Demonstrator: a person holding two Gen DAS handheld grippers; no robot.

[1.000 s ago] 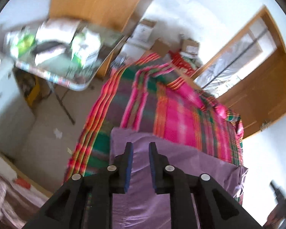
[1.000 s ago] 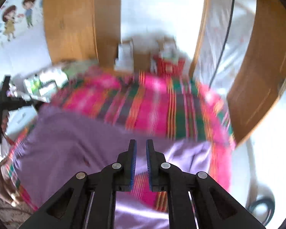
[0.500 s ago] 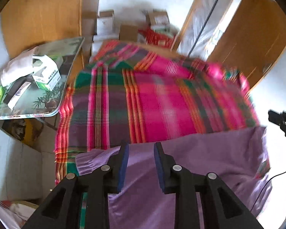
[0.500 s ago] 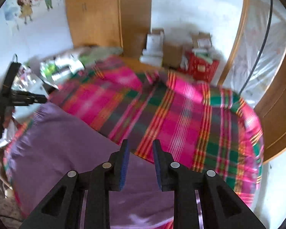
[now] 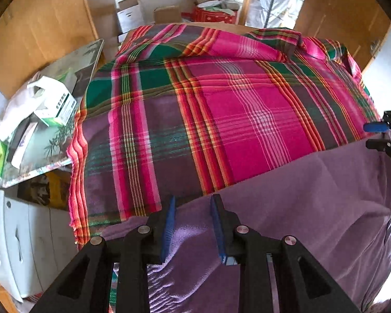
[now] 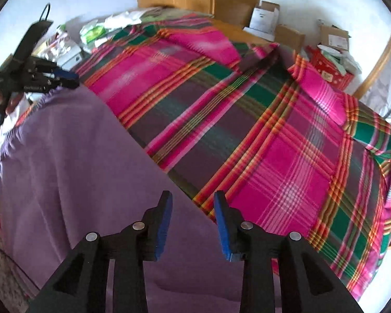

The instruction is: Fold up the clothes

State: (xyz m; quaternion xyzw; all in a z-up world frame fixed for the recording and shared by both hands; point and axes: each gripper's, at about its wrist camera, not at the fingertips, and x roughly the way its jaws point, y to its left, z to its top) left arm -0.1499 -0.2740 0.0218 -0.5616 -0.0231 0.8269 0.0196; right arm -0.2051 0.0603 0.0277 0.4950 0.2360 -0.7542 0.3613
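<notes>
Both claws wider over purple cloth (image 5: 312, 208)

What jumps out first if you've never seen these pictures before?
The loud pink, green and red plaid blanket covering the whole bed grabs the eye. A plain purple cloth lies spread over its near end. Low in each view, a black tool with blue pads, left tool and right tool, hangs open above the purple cloth.

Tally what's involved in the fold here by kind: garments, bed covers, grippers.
Purple garment: 1
Plaid bed cover: 1
Grippers: 2, left gripper and right gripper, both open above the garment's far edge
Total: 4
</notes>
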